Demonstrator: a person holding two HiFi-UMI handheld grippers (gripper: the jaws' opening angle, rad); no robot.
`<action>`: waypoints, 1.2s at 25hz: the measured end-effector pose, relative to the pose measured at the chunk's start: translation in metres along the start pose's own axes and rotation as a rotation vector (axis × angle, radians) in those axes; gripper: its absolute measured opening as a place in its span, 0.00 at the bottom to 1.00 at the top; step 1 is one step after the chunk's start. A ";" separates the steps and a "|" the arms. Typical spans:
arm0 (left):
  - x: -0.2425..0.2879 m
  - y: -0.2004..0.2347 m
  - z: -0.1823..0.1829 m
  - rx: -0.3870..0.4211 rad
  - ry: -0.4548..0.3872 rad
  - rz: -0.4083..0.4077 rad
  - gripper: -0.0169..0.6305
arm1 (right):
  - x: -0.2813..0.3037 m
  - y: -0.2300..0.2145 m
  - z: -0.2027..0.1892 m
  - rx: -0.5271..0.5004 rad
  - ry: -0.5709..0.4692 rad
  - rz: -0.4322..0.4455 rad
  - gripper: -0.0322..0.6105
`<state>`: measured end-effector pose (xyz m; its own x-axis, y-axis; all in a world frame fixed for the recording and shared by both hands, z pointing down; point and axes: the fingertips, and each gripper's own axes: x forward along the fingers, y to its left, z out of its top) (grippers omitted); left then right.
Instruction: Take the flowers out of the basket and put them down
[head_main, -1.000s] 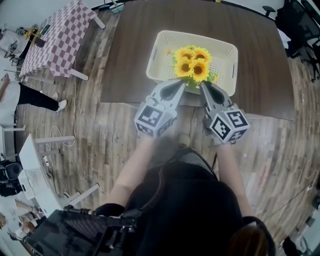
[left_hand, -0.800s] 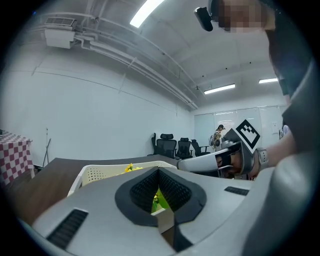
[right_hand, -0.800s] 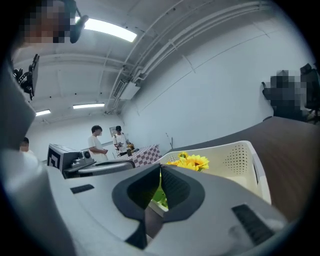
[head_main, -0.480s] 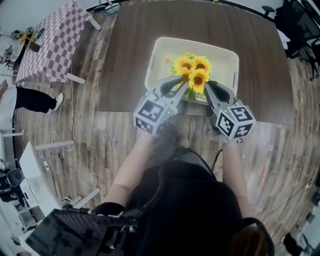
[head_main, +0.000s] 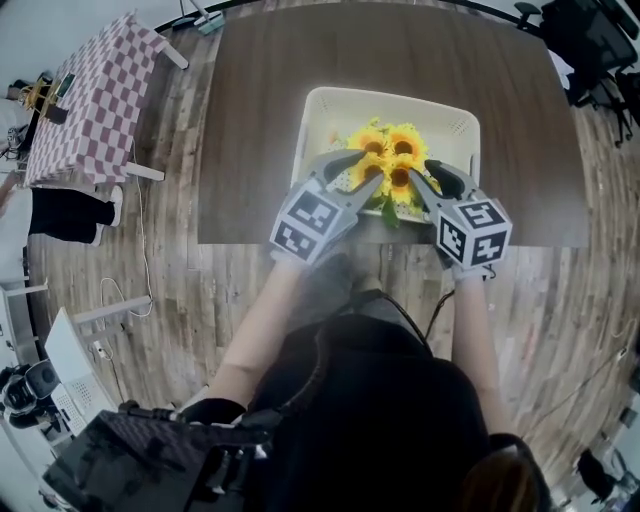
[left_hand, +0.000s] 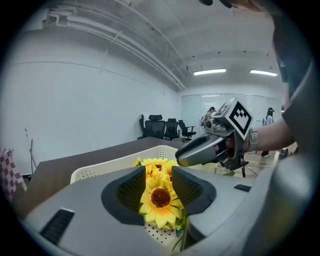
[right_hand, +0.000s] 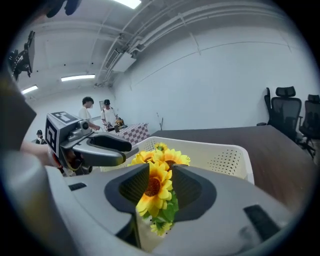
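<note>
The flowers (head_main: 388, 160), a bunch of yellow sunflowers with green leaves, sit inside the cream basket (head_main: 400, 97), toward its near half, not yet lifted out. The heads face up and a little toward me. A leaf hangs down by the near wall, so I judge that the stems run down and back toward me, though the heads hide them.

My left gripper (left_hand: 159, 172) comes at the bunch from the left and my right gripper (right_hand: 160, 170) from the right, both tilted down over the near rim. Both pairs of jaws have just been opening and now stand apart. Each gripper view shows 1 sunflower head in the gap between the pads, yet I see no pinch on it, so I hold nothing firmly so far.

The coming move turns on this: the bunch lies straight ahead of and slightly below both jaws, right between the 2 grippers, and neither hand is clearly nearer. I think I am in the reach step, with the grasp to follow. Closing on the petals would only crush them, so the jaws should go lower, to the stems under the heads.

The basket stands on a dark brown worktop (head_main: 270, 120), close to its near edge. Beyond it lies a plank floor (head_main: 150, 260), with a table under a checked cloth (head_main: 90, 95) well apart on the left.
</note>
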<state>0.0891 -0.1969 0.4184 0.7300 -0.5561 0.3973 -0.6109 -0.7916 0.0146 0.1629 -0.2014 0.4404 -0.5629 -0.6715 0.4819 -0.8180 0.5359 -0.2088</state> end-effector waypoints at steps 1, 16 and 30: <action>0.002 0.002 -0.002 0.003 0.016 -0.007 0.29 | 0.002 -0.001 -0.001 0.001 0.011 -0.002 0.28; 0.027 0.015 -0.021 0.046 0.177 -0.089 0.36 | 0.024 -0.016 -0.021 0.089 0.154 0.030 0.41; 0.033 0.005 -0.038 0.041 0.245 -0.112 0.27 | 0.028 -0.010 -0.024 0.151 0.158 0.118 0.16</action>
<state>0.0989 -0.2094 0.4666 0.6937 -0.3902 0.6054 -0.5135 -0.8574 0.0358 0.1582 -0.2128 0.4764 -0.6399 -0.5142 0.5711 -0.7628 0.5153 -0.3906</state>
